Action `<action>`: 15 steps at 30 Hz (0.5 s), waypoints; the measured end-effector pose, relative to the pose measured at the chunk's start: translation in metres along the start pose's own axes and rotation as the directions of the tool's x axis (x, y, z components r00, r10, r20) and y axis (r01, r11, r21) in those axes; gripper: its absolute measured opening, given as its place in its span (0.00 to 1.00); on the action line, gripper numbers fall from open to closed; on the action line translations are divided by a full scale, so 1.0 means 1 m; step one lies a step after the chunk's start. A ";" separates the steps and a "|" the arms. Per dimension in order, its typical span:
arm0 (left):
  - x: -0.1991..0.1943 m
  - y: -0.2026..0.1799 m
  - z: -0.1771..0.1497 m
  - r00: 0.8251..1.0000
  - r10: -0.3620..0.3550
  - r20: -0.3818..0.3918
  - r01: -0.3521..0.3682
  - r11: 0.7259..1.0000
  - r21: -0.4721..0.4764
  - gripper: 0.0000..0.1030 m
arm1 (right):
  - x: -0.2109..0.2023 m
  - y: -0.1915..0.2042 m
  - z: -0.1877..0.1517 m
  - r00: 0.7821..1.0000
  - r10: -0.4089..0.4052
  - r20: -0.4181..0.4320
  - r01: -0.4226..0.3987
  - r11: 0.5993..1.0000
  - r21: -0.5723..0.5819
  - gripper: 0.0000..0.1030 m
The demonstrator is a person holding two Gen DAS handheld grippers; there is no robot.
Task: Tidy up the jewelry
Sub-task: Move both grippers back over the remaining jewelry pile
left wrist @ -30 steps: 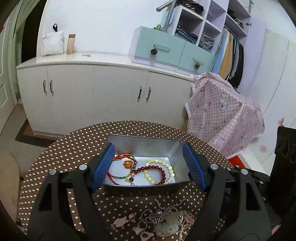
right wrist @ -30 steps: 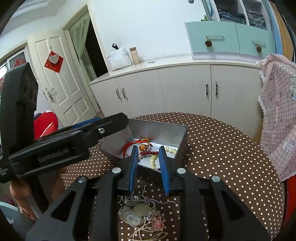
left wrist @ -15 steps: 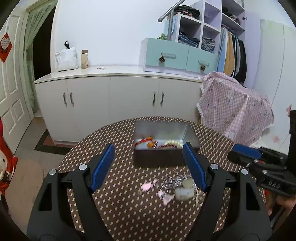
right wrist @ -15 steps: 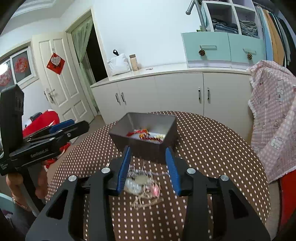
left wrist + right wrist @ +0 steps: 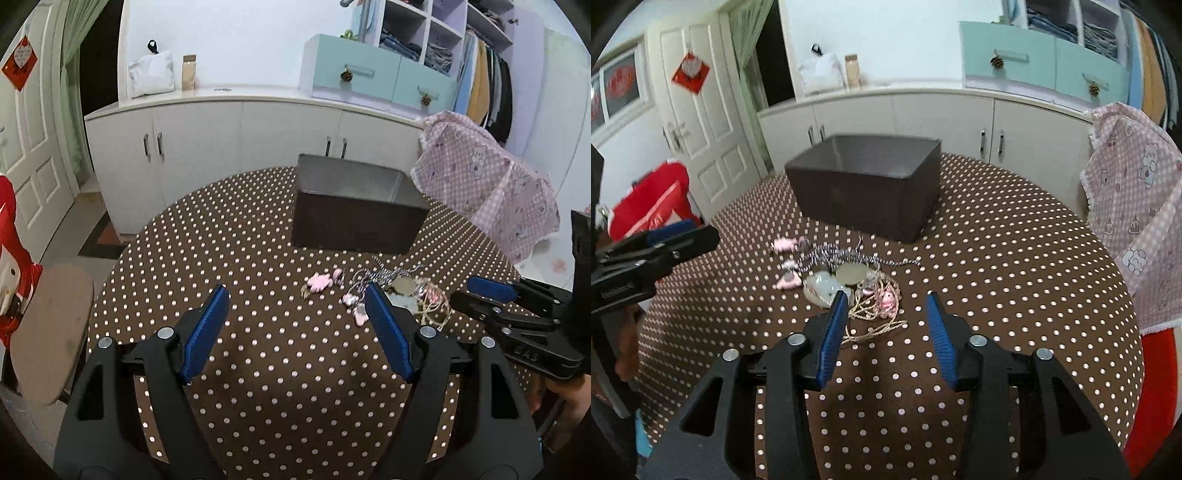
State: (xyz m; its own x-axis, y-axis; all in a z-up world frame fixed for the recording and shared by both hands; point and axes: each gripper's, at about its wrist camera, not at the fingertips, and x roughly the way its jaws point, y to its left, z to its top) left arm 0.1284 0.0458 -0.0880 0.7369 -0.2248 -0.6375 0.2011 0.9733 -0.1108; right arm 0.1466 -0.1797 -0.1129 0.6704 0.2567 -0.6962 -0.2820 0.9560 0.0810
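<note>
A dark metal box (image 5: 354, 218) stands on the round brown dotted table (image 5: 258, 258); it also shows in the right wrist view (image 5: 871, 188). Its inside is hidden from both views. A loose pile of jewelry (image 5: 849, 277) lies in front of it: silver chain, pale discs, pink charms, tan cord. The pile shows in the left wrist view (image 5: 388, 291) too. My left gripper (image 5: 295, 314) is open and empty, low over the table, left of the pile. My right gripper (image 5: 888, 317) is open and empty, just short of the pile's near edge.
White cabinets (image 5: 221, 140) stand behind the table. A pink checked cloth (image 5: 1134, 206) hangs at the table's right. A round stool (image 5: 48, 332) sits at the left edge. A red bag (image 5: 646, 214) is on the floor by the door.
Both grippers have pulled back from the box toward the near side of the table and dropped lower. The right gripper's jaws have widened. The box's contents are no longer visible.
</note>
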 end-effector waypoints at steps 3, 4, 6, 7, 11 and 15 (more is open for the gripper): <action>0.002 0.001 -0.003 1.000 0.001 -0.013 -0.001 1.000 -0.001 0.73 | 0.012 0.003 0.002 0.999 -0.008 -0.031 0.008 1.000 -0.025 0.21; 0.003 0.001 -0.004 1.000 0.000 -0.016 0.000 1.000 -0.001 0.73 | 0.014 0.004 0.002 0.999 -0.013 -0.035 0.012 0.999 -0.031 0.19; 0.005 0.001 -0.005 1.000 -0.001 -0.025 0.001 1.000 -0.002 0.73 | 0.019 0.005 0.004 0.999 -0.023 -0.044 0.021 0.999 -0.046 0.19; 0.006 0.002 -0.005 1.000 -0.003 -0.027 0.003 1.000 -0.002 0.73 | 0.020 0.006 0.005 0.998 -0.027 -0.049 0.024 0.998 -0.051 0.19; 0.009 0.003 -0.005 0.999 -0.009 -0.036 0.009 1.000 0.001 0.73 | 0.022 0.007 0.007 0.997 -0.063 -0.042 0.059 0.994 -0.090 0.04; 0.011 0.000 -0.005 0.999 -0.020 -0.038 0.021 1.000 0.013 0.73 | -0.005 0.005 0.013 0.998 -0.037 0.049 0.040 0.997 -0.064 0.04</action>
State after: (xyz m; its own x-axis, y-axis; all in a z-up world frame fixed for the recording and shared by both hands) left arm 0.1337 0.0438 -0.0987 0.7077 -0.2427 -0.6636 0.2251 0.9677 -0.1139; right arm 0.1508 -0.1747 -0.1000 0.7131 0.2277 -0.6631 -0.2984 0.9544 0.0069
